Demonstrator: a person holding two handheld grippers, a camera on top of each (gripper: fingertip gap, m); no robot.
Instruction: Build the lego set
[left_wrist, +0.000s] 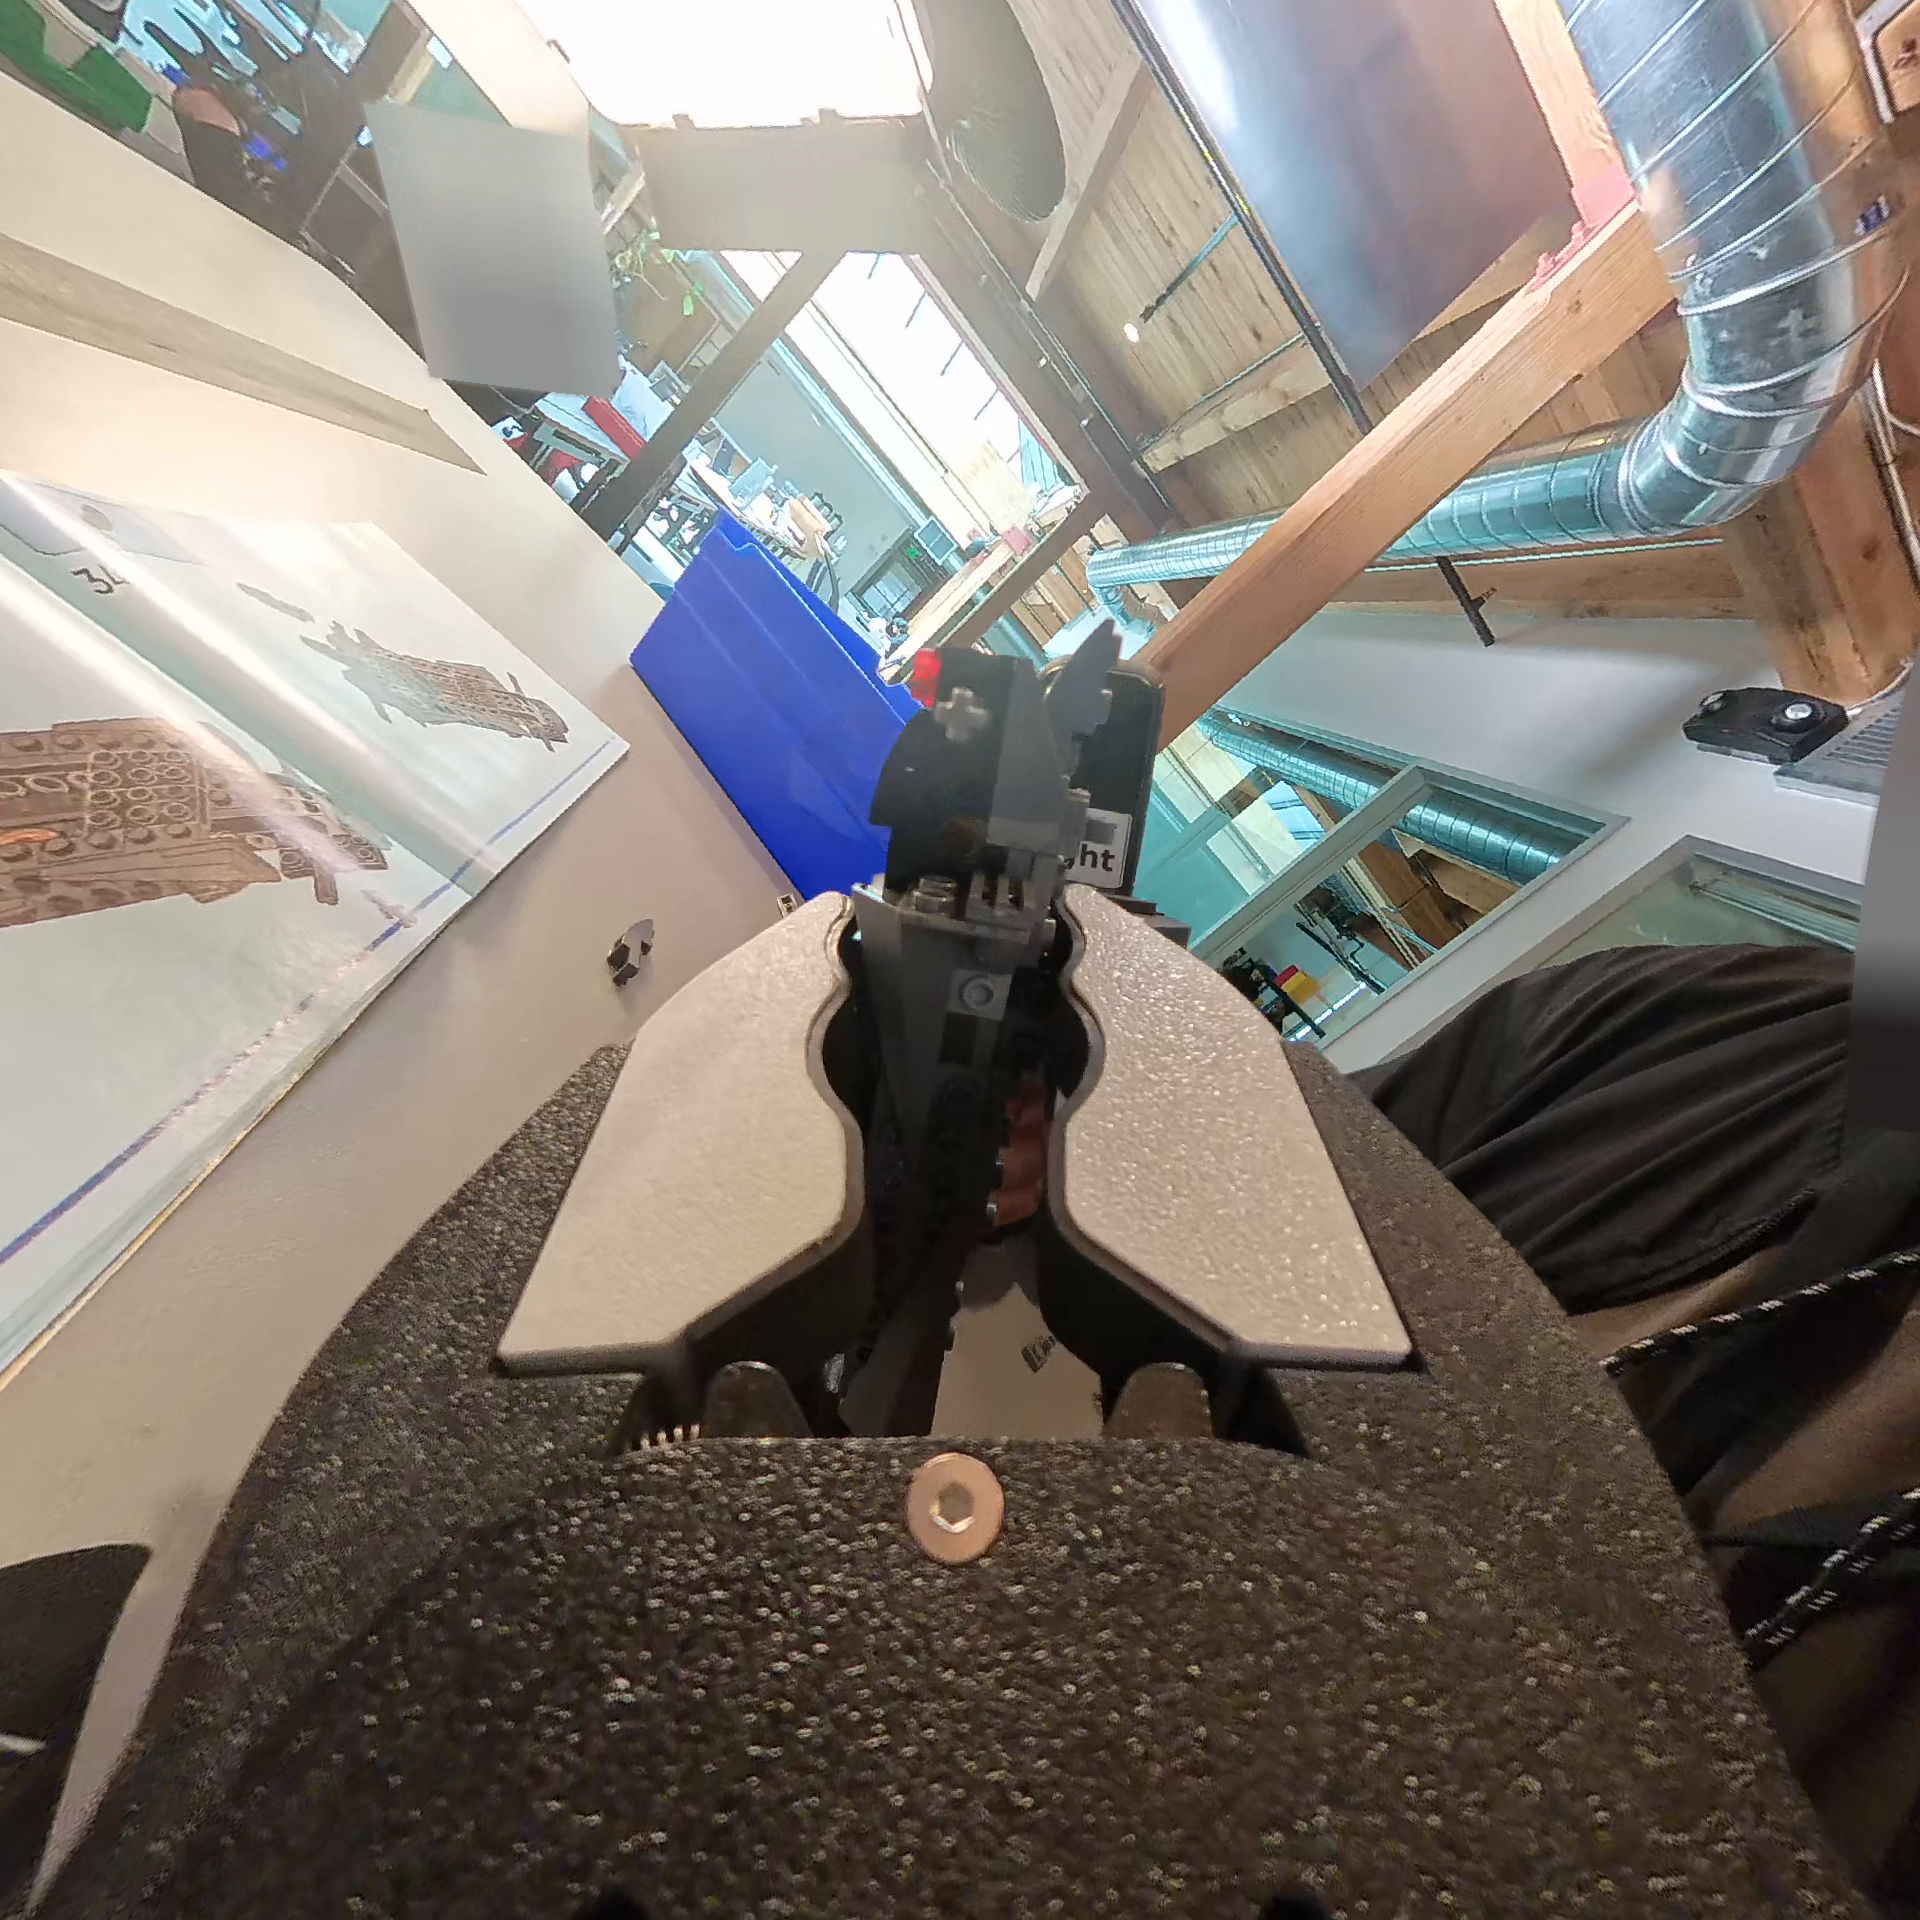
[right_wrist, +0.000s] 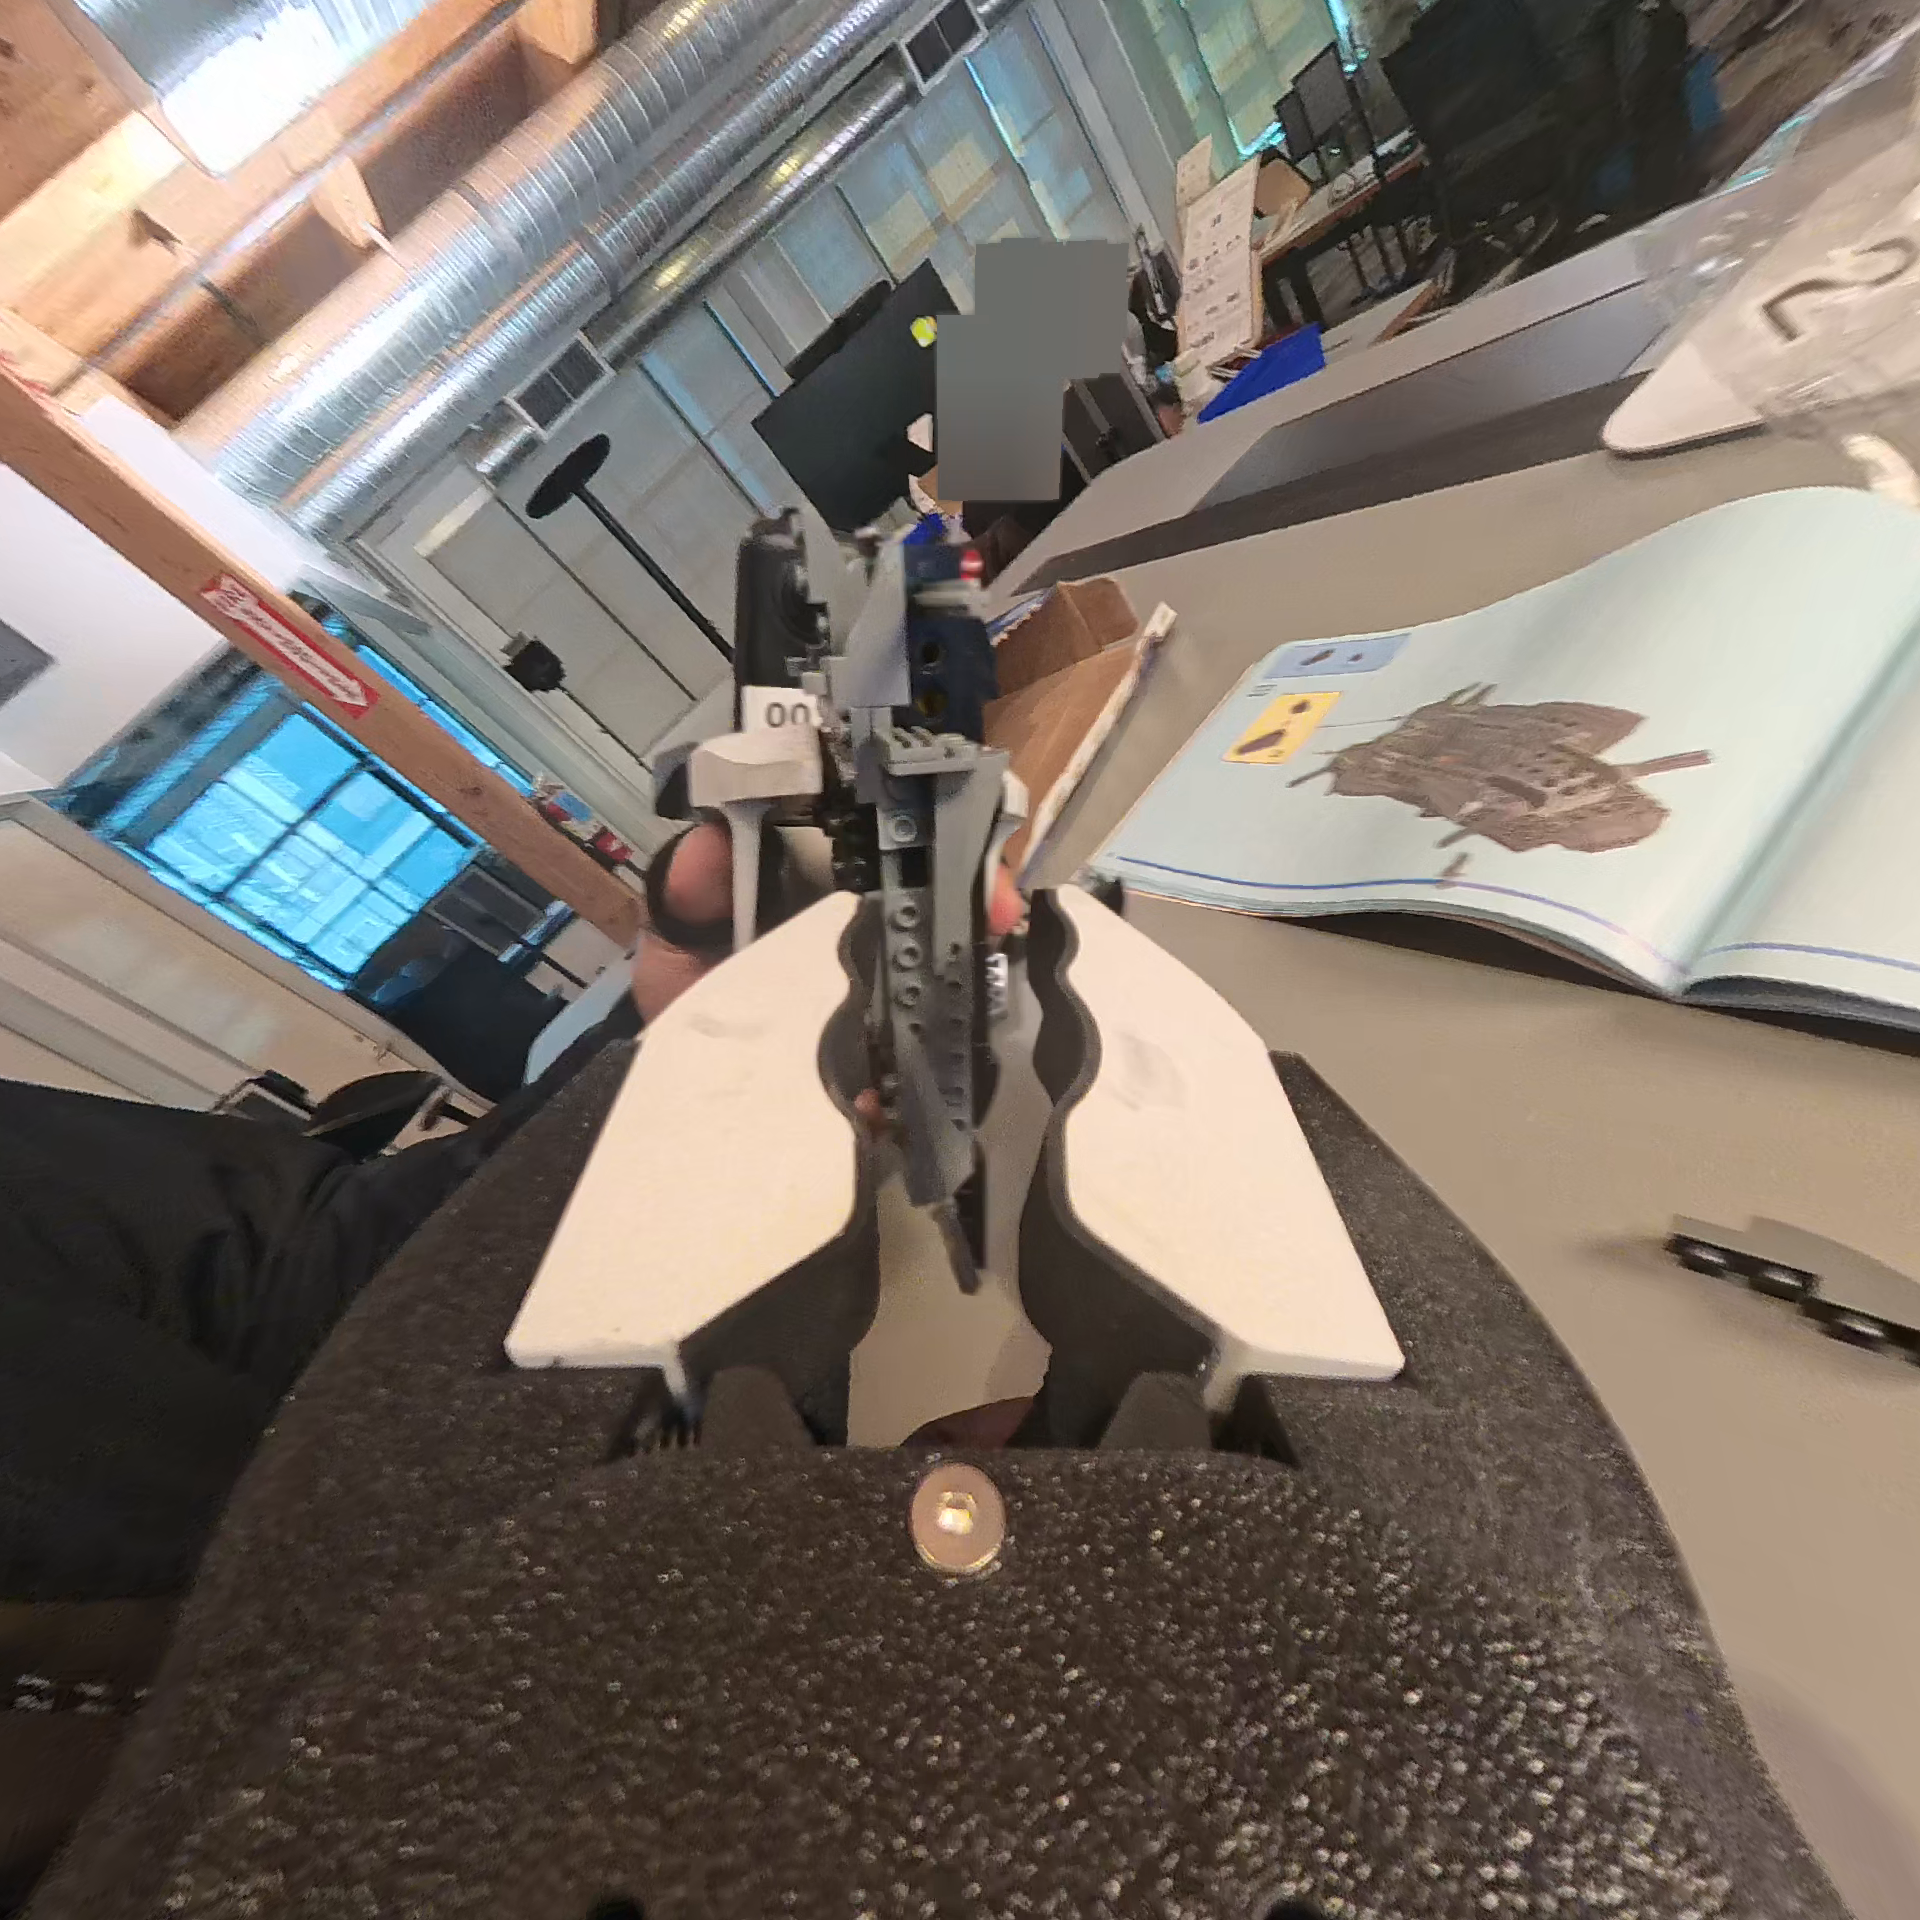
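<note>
Between the fingers of the left claw sits a grey and black brick-built model, clamped at its lower end and lifted off the grey surface; an open instruction booklet and a blue bin lie left and beyond. From the right wrist, the right claw grips the same model, with the other claw's fingers closed on its far end and the booklet at right.
</note>
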